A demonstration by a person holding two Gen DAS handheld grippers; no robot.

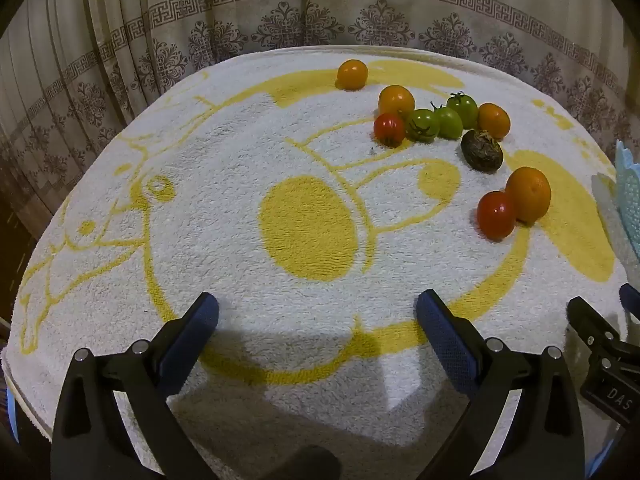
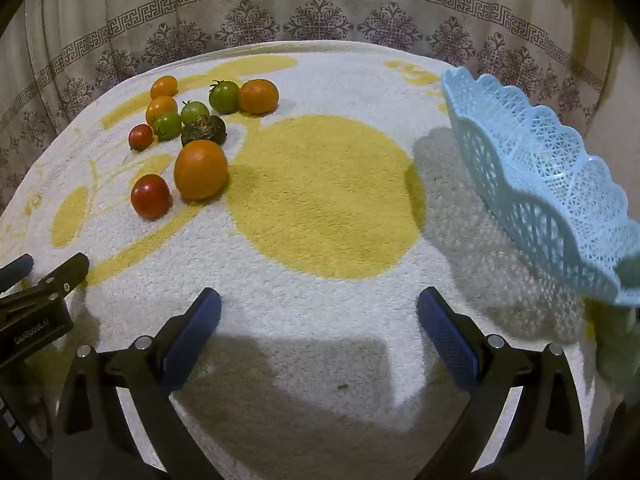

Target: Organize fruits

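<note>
Several fruits lie on a white and yellow towel [image 1: 200, 140]: a big orange [image 1: 528, 194] beside a red tomato [image 1: 496, 215], a dark brown fruit [image 1: 482, 150], green tomatoes [image 1: 422, 125], a small red tomato [image 1: 389, 129] and smaller oranges [image 1: 352, 74]. In the right wrist view the big orange [image 2: 201, 169], red tomato [image 2: 150, 196] and dark fruit [image 2: 204, 130] sit at the left. A light blue lattice basket [image 2: 532, 164] stands tilted at the right, empty as far as I can see. My left gripper [image 1: 318, 316] and right gripper [image 2: 320, 316] are both open and empty, low over the towel's near part.
A patterned curtain [image 1: 300, 20] hangs behind the table. The towel [image 2: 328, 200] covers the table to its edges. The basket's edge shows at the right of the left wrist view [image 1: 628, 196]. Each gripper's body shows at the other view's side [image 2: 36, 292].
</note>
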